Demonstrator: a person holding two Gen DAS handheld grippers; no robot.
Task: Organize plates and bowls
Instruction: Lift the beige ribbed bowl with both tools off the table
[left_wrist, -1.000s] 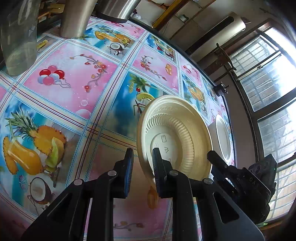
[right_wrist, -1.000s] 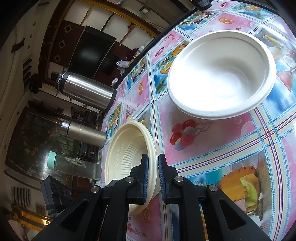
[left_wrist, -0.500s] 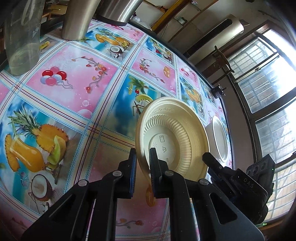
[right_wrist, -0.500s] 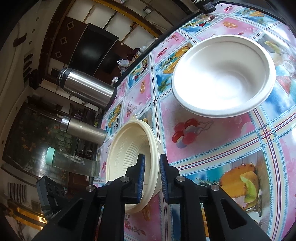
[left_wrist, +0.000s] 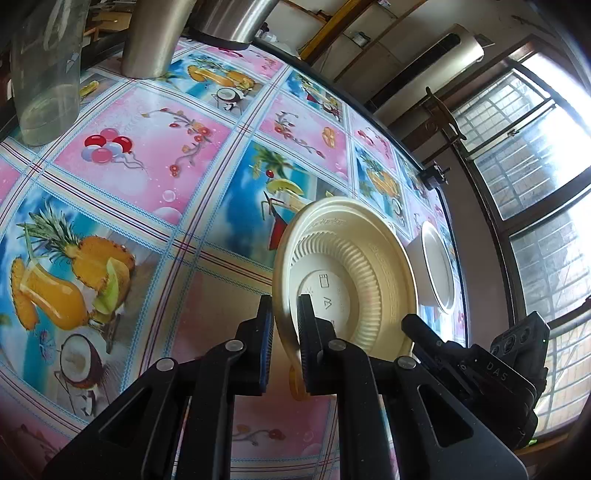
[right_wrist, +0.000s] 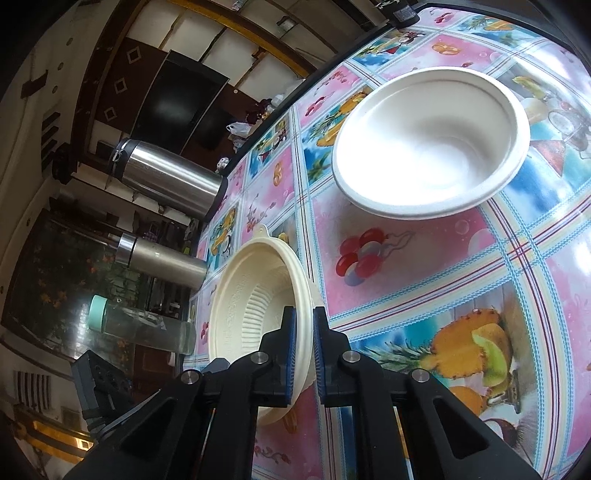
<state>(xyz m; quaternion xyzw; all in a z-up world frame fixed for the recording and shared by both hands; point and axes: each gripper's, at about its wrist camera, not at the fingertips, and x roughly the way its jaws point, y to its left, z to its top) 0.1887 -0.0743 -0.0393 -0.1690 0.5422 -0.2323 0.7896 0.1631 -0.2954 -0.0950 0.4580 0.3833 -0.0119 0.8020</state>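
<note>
Both grippers had hold of the same cream plastic bowl (left_wrist: 354, 280), one on each side of its rim. The left gripper (left_wrist: 285, 332) had its two fingers nearly together with the rim pinched between them, and from that side the ribbed underside of the bowl faced outward. The right gripper (right_wrist: 303, 345) was closed down the same way on the opposite edge, so the hollow of the bowl (right_wrist: 258, 306) showed there, and nothing lay in it. The bowl stood tipped on its side, up off the bright fruit-printed tablecloth (left_wrist: 147, 177). Just beyond it sat a white bowl (right_wrist: 432, 147), upright on the cloth and with nothing in it; from the left it showed only as a thin sliver (left_wrist: 436, 273) behind the cream one. No other thing stood between the two bowls. Farther back along the table edge stood a large steel flask (right_wrist: 170, 181), a slimmer steel bottle (right_wrist: 162, 262) beside it, and a clear bottle with a mint-green cap (right_wrist: 144, 328); whether the clear one held any liquid I could not tell. All three were well apart from the bowls. A barred window (left_wrist: 524, 155) lit the room from the far side.
</note>
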